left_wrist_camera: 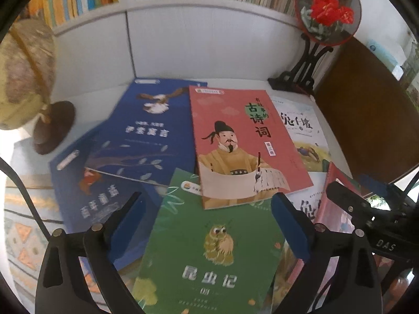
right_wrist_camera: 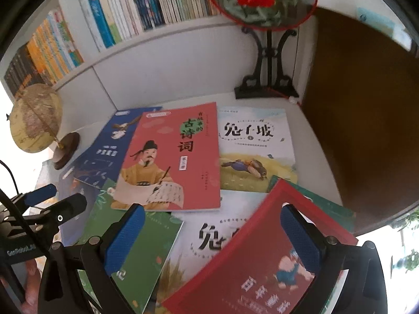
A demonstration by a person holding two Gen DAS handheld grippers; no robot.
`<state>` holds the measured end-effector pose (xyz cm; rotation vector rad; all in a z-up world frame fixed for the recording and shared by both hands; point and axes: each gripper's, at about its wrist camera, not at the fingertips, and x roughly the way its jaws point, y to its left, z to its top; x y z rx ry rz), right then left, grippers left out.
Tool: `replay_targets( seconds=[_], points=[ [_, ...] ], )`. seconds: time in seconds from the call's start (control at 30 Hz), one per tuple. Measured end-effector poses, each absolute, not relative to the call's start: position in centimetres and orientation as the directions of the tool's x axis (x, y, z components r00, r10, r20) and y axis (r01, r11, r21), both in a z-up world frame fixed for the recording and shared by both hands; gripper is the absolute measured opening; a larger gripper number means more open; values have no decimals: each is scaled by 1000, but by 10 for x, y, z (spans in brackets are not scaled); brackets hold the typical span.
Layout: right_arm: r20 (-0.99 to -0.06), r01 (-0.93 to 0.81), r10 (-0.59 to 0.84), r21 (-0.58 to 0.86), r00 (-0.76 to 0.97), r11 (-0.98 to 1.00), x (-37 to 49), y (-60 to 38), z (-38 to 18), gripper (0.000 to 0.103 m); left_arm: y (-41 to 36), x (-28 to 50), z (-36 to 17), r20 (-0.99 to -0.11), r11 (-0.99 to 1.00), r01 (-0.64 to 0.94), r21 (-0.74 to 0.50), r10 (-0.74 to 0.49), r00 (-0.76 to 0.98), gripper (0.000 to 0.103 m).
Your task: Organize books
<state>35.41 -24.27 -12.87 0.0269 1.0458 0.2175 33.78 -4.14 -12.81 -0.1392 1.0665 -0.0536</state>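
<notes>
Books are lying scattered and overlapping on a white shelf, covers up. Pink book is sitting on top in the middle, overlapping the green book at its near edge and a blue book on its left. Second blue book is lying under that one, nearer the left edge. White book is lying to the right of the pink one, another white book nearer, partly covered by the red book.

Left gripper is hovering spread wide above the green book, which is showing between its blue pads; contact can't be told. Right gripper is also spread wide, holding nothing, over the near white book and red book; red book's corner is showing between the fingers.

Globe is standing at the shelf's left, round fan on a black stand at the back right. Row of upright books is filling the shelf above.
</notes>
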Motion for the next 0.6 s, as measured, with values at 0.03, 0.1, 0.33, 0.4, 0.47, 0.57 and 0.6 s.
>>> replay_targets(
  seconds=[0.03, 0.1, 0.33, 0.4, 0.47, 0.57, 0.6],
  points=[
    [-854, -169, 200, 134, 479, 976, 357, -243, -131, 94, -42, 342, -134, -871, 989, -22, -146, -118, 476, 91],
    [-866, -165, 209, 148, 455, 975, 369, -242, -143, 85, -43, 353, -148, -883, 987, -30, -157, -127, 451, 90],
    [-883, -158, 210, 156, 421, 975, 389, -241, -174, 64, -41, 365, -180, -896, 980, -42, -196, -161, 413, 77],
    [-888, -156, 212, 161, 408, 975, 395, -240, -184, 58, -42, 367, -186, -899, 977, -34, -211, -180, 400, 68],
    [-891, -146, 202, 155, 406, 977, 399, -240, -193, 55, -44, 368, -190, -903, 977, -31, -211, -183, 389, 66],
    [-883, -165, 216, 160, 417, 973, 402, -235, -194, 52, -47, 367, -189, -895, 978, -16, -208, -183, 407, 63],
    [-884, -170, 224, 167, 410, 971, 404, -233, -194, 48, -49, 368, -189, -892, 976, -9, -219, -197, 406, 61]
  ],
)
